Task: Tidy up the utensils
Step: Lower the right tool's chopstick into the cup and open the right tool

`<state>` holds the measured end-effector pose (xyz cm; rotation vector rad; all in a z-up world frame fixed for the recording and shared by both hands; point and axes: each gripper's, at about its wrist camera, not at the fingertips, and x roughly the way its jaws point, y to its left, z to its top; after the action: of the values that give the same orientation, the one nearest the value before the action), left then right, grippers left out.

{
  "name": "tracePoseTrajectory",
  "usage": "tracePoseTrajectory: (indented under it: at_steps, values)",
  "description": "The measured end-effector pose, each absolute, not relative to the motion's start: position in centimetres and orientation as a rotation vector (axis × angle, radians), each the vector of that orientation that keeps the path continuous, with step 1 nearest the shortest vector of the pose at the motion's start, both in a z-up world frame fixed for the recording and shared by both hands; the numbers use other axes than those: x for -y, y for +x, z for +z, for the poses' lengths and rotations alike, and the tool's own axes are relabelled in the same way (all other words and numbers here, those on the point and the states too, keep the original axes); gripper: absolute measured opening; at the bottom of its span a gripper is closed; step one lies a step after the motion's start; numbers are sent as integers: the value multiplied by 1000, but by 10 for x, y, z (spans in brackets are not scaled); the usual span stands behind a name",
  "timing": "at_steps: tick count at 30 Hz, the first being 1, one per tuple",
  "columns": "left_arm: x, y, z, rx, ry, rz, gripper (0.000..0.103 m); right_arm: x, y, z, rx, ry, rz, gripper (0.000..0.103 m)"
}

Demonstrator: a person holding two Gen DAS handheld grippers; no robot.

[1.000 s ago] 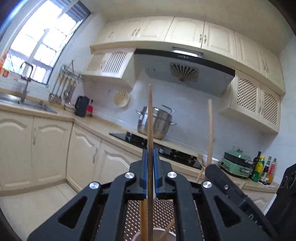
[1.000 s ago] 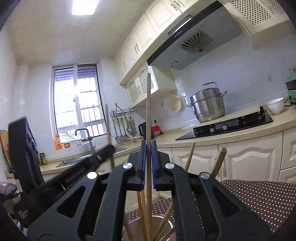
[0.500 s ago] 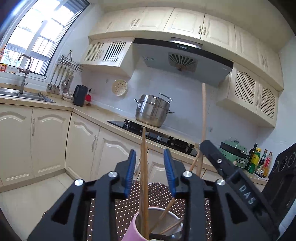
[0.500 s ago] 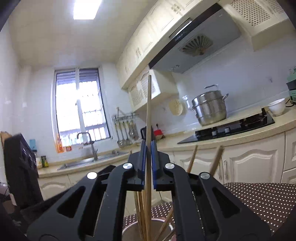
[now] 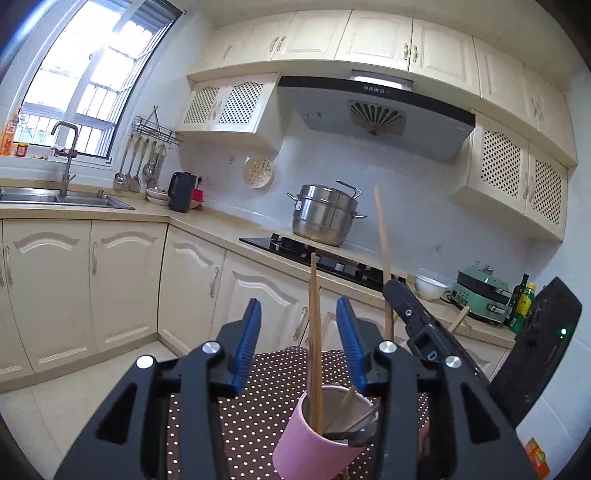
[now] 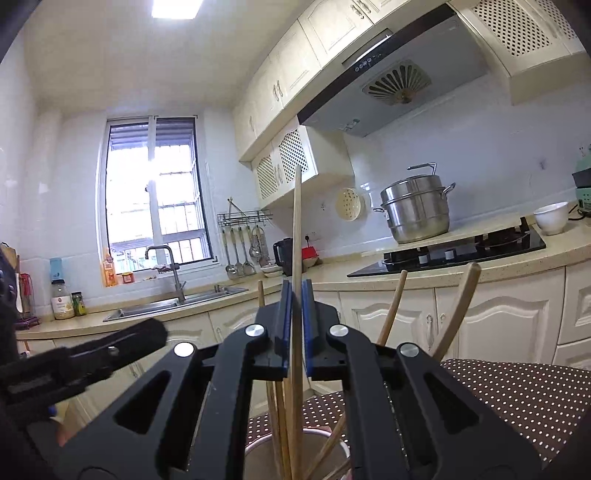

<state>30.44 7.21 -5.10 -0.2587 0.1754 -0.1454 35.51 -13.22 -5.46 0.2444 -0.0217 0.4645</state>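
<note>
In a cream kitchen, a pink cup (image 5: 314, 439) stands on a dotted cloth (image 5: 255, 406). Above the cup, the left gripper (image 5: 299, 347) is opening around a free chopstick (image 5: 314, 332); the right gripper (image 6: 294, 325) clamps another chopstick (image 6: 296, 229).

Cream cabinets (image 5: 122, 280) run along two walls under a pale stone counter (image 5: 207, 221). A bright barred window (image 6: 159, 195) stands over the steel sink (image 6: 173, 304) on the far left. White tiles (image 6: 480, 155) back the black hob (image 6: 450, 254), where a steel pot (image 6: 415, 208) sits under a grey hood (image 6: 391, 85). A ceiling light (image 6: 173, 7) glows overhead.
</note>
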Motion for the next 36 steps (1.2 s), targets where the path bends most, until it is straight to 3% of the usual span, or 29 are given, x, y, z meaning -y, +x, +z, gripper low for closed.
tracePoseTrajectory:
  at_steps: [14,25,36]
  values:
    - [-83,316,-51,-253,-340,-220,42,145,352,-45,-36,303,515,6]
    - [-67,358,-18,-420,-353,-206,42,155,303,-46,-78,281,681,6]
    - [-39,335,13,-344,-288,-263,42,152,293,-38,-93,187,715,6]
